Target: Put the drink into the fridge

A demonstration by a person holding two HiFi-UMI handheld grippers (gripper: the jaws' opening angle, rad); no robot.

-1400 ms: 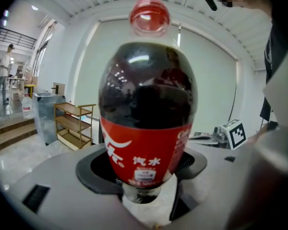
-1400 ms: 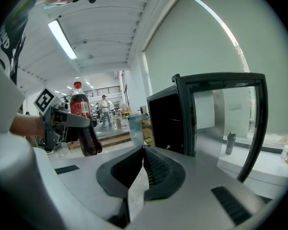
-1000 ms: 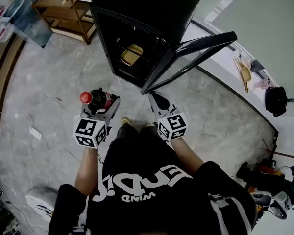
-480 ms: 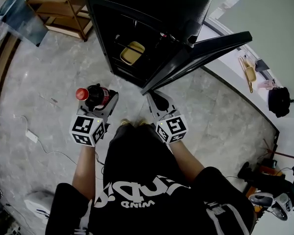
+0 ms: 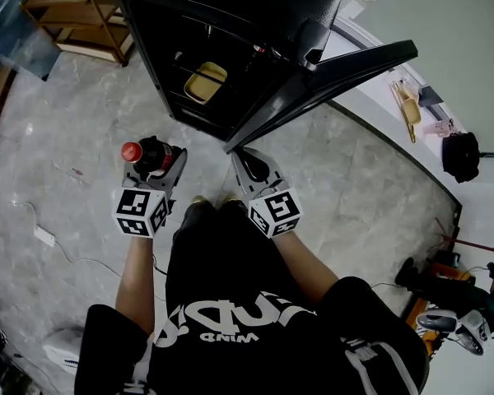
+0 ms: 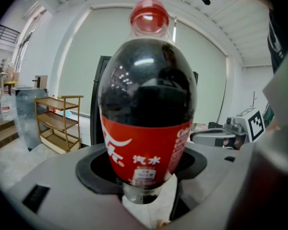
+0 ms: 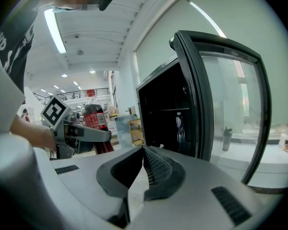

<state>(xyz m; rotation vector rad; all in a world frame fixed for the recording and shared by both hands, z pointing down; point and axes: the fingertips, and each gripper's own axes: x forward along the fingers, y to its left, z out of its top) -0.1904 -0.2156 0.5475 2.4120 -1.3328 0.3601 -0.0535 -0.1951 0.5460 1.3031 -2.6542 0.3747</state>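
A cola bottle (image 5: 145, 155) with a red cap and red label (image 6: 145, 150) stands upright in my left gripper (image 5: 154, 164), whose jaws are shut on its lower body. In the right gripper view the same bottle (image 7: 92, 120) shows at the left. The black fridge (image 5: 230, 31) stands ahead with its glass door (image 5: 329, 76) swung open to the right. My right gripper (image 5: 249, 164) is shut with nothing in it, just below the door's lower corner. Its closed pads (image 7: 151, 169) meet at a point.
A yellow container (image 5: 196, 82) lies on a wire shelf inside the fridge. A wooden shelf unit (image 5: 70, 15) stands at the back left. A white power adapter (image 5: 43, 236) and cable lie on the grey floor at left. A black bag (image 5: 459, 156) sits by the right wall.
I have stepped closer to the fridge, which now fills more of the top of the head view. Both grippers have drifted slightly left and up, the bottle still held.
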